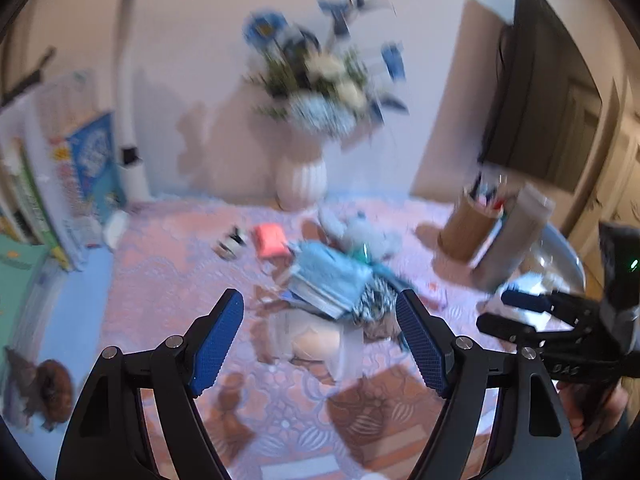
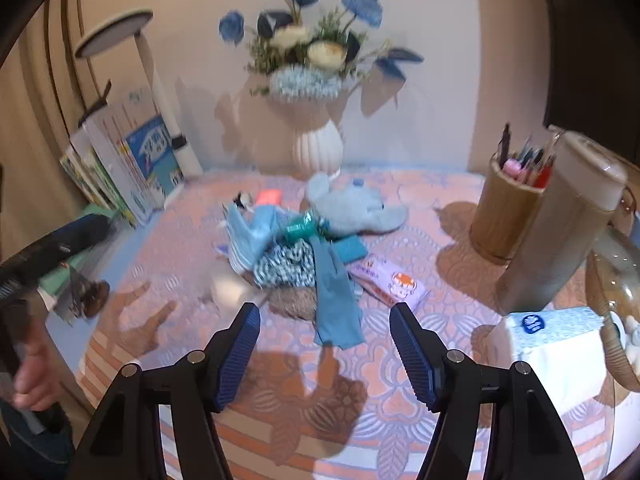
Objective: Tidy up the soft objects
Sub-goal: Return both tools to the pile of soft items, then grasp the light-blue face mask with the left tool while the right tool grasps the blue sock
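Right wrist view: right gripper jaws apart, empty; left gripper wide, empty.
Pile: teal cloth strip just ahead of right gripper, on heaped fabrics.
Handling: limp, light; pinch near free end.
Count: one grey-blue plush toy; fabrics several, uncountable.

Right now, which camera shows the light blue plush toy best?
The right wrist view: the plush toy lies sharp and mostly whole behind the cloth pile. The left wrist view shows it blurred, partly hidden.

pale blue plush toy, apparently checked cloth
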A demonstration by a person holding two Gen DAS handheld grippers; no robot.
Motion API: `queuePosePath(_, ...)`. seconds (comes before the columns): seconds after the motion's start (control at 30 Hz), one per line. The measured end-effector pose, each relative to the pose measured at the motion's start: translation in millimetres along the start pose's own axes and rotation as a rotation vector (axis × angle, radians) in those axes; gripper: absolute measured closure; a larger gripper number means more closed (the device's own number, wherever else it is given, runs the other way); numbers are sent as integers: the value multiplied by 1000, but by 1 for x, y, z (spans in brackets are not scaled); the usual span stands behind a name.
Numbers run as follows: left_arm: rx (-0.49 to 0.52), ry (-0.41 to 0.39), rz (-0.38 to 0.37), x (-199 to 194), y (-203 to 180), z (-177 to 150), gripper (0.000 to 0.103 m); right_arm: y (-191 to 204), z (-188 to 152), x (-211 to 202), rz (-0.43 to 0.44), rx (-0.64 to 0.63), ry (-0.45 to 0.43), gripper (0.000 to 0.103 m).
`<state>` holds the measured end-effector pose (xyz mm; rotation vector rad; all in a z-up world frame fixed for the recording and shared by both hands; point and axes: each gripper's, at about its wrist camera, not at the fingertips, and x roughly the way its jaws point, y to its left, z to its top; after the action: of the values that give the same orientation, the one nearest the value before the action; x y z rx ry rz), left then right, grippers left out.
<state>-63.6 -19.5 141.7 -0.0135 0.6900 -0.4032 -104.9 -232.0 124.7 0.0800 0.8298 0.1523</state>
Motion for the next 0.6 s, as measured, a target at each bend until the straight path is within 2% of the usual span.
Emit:
queuePosePath(0.07,0,43,-27,21,-3,-2,26,-5,-1,14,-1,7,24,45)
queuePosePath(0.13,15,54,-25,39,-8,-2,26,-11,0,27,6,23,43,49)
queuePosePath(0.43,86,133,42,108,-20,2,26,-17,24,85,49,49,104,50)
queuePosePath(0.53,70,157,30,121,-17,3,26,-15,26,102,55,47,131,52)
queuePosePath(0.6,43,175,17,128,-12,3,33,-15,25,114,67,53,156,64)
